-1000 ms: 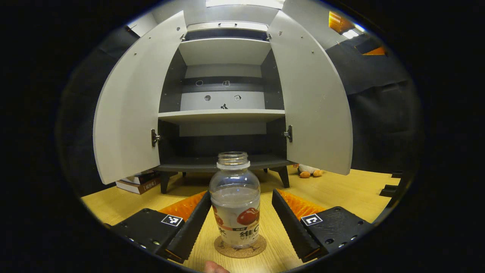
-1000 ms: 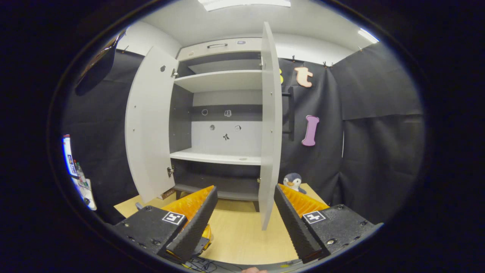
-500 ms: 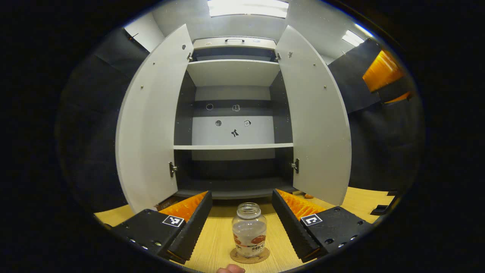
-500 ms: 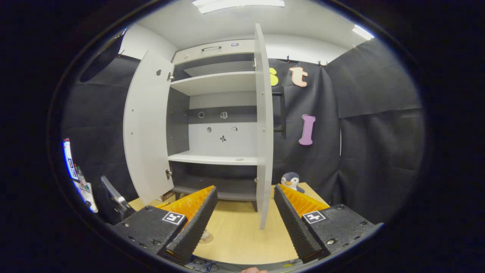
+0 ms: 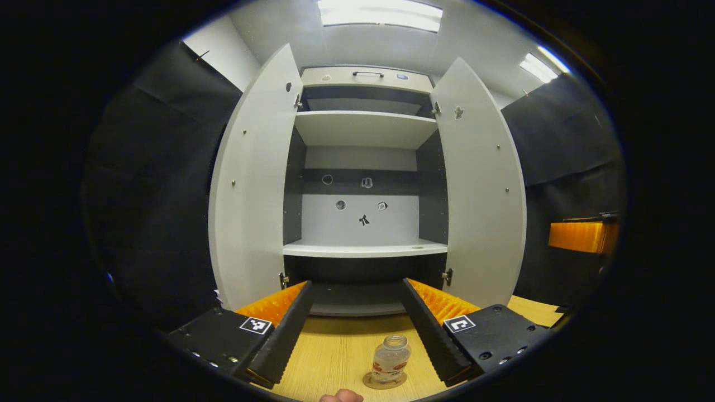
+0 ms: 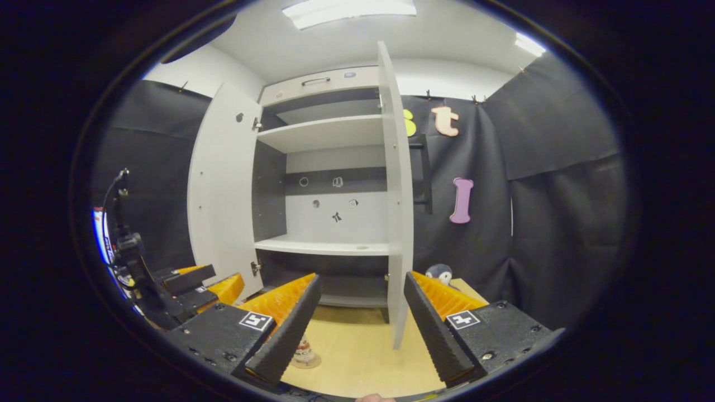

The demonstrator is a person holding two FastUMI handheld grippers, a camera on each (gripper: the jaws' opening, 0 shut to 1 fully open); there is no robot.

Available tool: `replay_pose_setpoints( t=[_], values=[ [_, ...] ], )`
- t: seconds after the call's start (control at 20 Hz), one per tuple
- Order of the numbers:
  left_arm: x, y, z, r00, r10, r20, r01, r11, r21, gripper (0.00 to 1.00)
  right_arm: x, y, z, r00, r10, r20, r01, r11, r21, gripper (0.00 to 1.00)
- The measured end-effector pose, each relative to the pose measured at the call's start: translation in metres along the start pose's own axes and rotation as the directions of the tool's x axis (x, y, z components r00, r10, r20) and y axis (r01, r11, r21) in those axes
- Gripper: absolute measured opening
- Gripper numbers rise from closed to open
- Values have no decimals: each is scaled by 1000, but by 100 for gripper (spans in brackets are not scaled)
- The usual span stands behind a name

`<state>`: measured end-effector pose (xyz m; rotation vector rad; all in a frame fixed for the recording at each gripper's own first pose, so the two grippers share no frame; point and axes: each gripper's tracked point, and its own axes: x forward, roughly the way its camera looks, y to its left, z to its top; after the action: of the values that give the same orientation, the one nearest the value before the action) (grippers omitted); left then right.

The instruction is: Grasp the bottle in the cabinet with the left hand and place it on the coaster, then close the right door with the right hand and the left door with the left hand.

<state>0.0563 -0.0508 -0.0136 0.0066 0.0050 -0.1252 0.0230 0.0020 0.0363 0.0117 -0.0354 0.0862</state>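
Note:
The clear bottle (image 5: 389, 359) stands upright, uncapped, on the round cork coaster (image 5: 384, 382) on the wooden table. My left gripper (image 5: 355, 286) is open, drawn back above and behind it, holding nothing. Both cabinet doors are open: the left door (image 5: 251, 184) and the right door (image 5: 480, 190). My right gripper (image 6: 360, 277) is open and empty, and the right door (image 6: 397, 223) is edge-on ahead of it. One of its fingers partly hides the bottle (image 6: 304, 350). The left gripper (image 6: 195, 285) shows at the left.
The cabinet (image 5: 363, 249) has bare shelves and stands on short legs on the table (image 5: 329, 352). A penguin toy (image 6: 441, 272) sits on the table right of the cabinet. The right gripper (image 5: 581, 237) shows at the far right of the left gripper view.
My left gripper has drawn back and risen from the bottle, which stays on the coaster and looks smaller. It has come into the right gripper view. The right gripper shifted only slightly.

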Motion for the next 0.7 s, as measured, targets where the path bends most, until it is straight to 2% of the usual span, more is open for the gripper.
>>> replay_pose_setpoints(
  t=[0.15, 0.3, 0.45, 0.55, 0.7],
  values=[
    [-8, 14, 12, 999, 47, 9, -47, 999, 9, 96, 1, -4, 15, 999, 0, 35, 0, 1000, 5, 98],
    [-14, 17, 13, 998, 62, 9, -62, 998, 4, 96, 1, -10, 18, 998, -16, 56, 15, 1000, 9, 98],
    [-23, 16, 8, 999, 45, -18, -45, 999, -12, 96, 2, -18, 21, 997, -32, 63, 30, 999, 33, 98],
    [-30, 19, 8, 999, 49, -15, -49, 999, -20, 96, 8, -36, 37, 995, -55, 77, 53, 998, 38, 98],
    [-32, 22, 8, 999, 47, -12, -47, 999, -16, 96, 26, -87, 76, 984, -138, 110, 138, 990, 7, 98]
  ],
)
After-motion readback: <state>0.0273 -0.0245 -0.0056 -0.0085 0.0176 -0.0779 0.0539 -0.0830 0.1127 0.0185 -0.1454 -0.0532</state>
